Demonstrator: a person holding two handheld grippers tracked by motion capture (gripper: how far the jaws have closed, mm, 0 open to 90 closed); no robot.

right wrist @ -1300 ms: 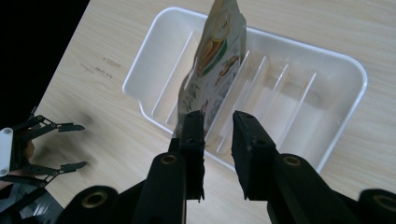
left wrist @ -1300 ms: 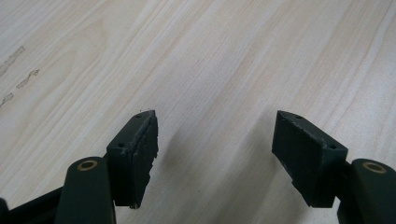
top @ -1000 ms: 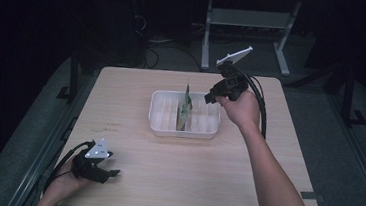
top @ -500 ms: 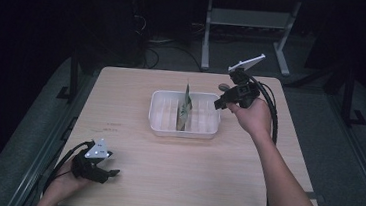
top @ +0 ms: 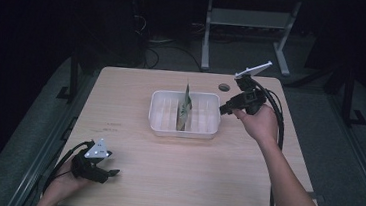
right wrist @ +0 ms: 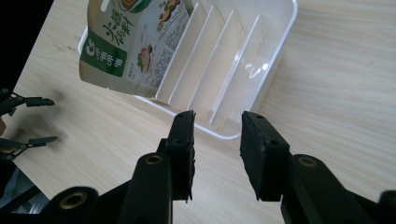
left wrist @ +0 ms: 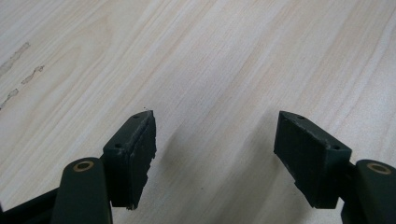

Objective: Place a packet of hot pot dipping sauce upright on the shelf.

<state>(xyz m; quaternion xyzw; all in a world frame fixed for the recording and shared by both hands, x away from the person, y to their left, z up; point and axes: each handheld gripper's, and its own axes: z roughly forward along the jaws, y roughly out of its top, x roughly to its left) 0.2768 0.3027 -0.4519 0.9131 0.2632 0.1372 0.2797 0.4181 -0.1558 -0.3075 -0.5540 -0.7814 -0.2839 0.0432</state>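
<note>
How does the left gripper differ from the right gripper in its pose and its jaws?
The left gripper rests low at the table's near left corner, while the right gripper is held up beside the white tray. The left gripper's jaws stand wide apart over bare wood; the right gripper's jaws are closer together, facing the tray with the pouch. Both hold nothing.

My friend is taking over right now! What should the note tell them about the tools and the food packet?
Right tool: open, empty, held by the white divided tray's right end.
Left tool: open, empty, low over the wooden table at its near left corner.
Food pouch: stands upright in a middle slot of the tray.
Done: one pouch slotted in.
Left: the other slots look empty; no other pouches are on the table.
</note>
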